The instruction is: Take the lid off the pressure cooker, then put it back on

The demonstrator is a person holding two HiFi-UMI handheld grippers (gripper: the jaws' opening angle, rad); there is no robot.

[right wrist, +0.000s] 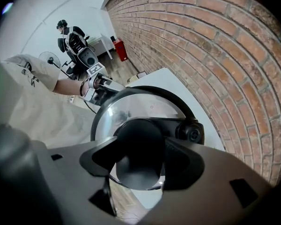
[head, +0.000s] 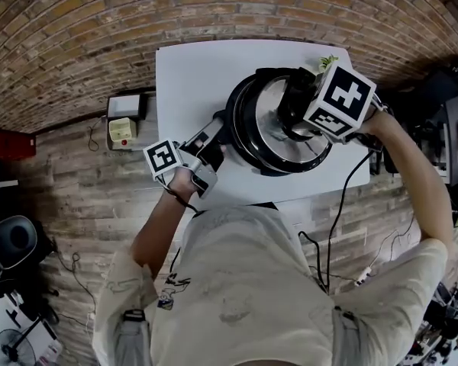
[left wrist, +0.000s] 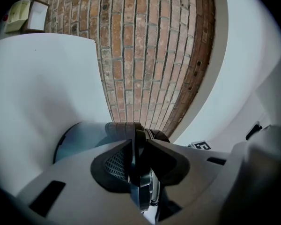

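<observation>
Your right tongs [right wrist: 136, 167] clamp lid knob [right wrist: 133, 144] from above. Lid [head: 269, 134] over cooker [head: 236, 117] on tabletop [head: 189, 75], seating unclear. Left tongs [left wrist: 139, 165] pinch side handle [left wrist: 142, 193], long axis toward you.

You're at a white table [head: 191, 82] set against a brick wall [head: 99, 21]. On the plank floor [head: 84, 204] to its left lie a white box [head: 124, 107] and a beige one [head: 122, 132] — just beside each other. Farther left is a red box [head: 8, 143]; nearer you, a black chair [head: 11, 239] and a fan [head: 11, 347]. Cables [head: 314, 252] trail at your right.
</observation>
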